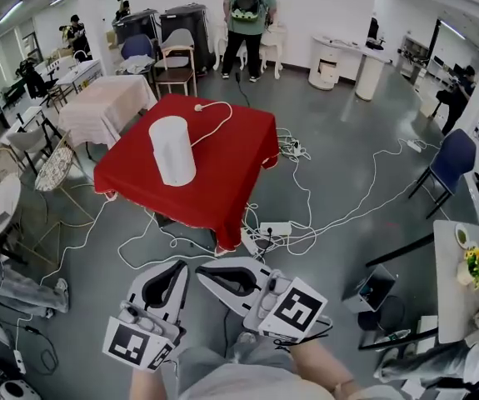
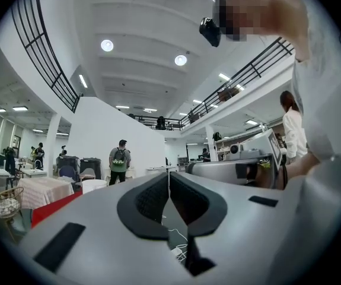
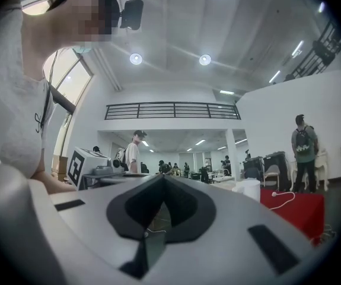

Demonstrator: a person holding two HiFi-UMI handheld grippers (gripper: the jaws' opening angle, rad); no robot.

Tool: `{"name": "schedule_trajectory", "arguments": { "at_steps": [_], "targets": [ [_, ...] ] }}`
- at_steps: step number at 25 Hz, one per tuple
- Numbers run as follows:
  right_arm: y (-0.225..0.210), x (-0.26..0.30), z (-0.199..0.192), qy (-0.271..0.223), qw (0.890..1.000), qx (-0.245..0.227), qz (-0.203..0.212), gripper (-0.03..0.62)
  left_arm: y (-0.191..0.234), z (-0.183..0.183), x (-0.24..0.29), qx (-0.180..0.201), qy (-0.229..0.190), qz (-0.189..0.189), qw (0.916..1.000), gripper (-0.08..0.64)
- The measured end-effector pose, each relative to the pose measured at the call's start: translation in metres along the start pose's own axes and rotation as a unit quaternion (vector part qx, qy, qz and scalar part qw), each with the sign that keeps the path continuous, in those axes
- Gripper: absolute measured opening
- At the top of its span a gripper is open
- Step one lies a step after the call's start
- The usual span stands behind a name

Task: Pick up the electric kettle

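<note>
The electric kettle [image 1: 172,150] is a plain white cylinder standing upright on the left part of a red-clothed table [image 1: 239,169]. Its white cord and plug [image 1: 210,111] lie on the cloth behind it. Both grippers are held low, well short of the table. My left gripper [image 1: 181,265] and right gripper [image 1: 201,272] point at the table, jaws shut, nothing held. The left gripper view shows shut jaws [image 2: 168,186] and the kettle [image 2: 92,186] far off left. In the right gripper view, beyond the shut jaws [image 3: 161,180], the kettle [image 3: 250,190] stands at the right.
White cables and a power strip [image 1: 274,229] sprawl on the floor in front of and right of the table. A pink-clothed table [image 1: 106,102] and chairs stand to the left, a blue chair [image 1: 451,161] to the right. A person with a backpack [image 1: 247,15] stands behind.
</note>
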State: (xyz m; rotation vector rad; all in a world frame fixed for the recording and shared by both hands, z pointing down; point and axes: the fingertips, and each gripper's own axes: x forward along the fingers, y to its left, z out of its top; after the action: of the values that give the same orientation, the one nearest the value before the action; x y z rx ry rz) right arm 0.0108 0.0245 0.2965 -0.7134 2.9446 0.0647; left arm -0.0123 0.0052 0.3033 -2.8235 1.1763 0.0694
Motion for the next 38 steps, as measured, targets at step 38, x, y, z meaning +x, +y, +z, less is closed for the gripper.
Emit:
{"name": "schedule_trajectory", "arguments": {
  "at_steps": [38],
  "targets": [
    [-0.197,0.166,-0.052,0.018,0.992,0.033,-0.118,0.008,0.243,-0.089,0.127,-0.009,0.056,-0.092,0.9941,0.012]
  ]
}}
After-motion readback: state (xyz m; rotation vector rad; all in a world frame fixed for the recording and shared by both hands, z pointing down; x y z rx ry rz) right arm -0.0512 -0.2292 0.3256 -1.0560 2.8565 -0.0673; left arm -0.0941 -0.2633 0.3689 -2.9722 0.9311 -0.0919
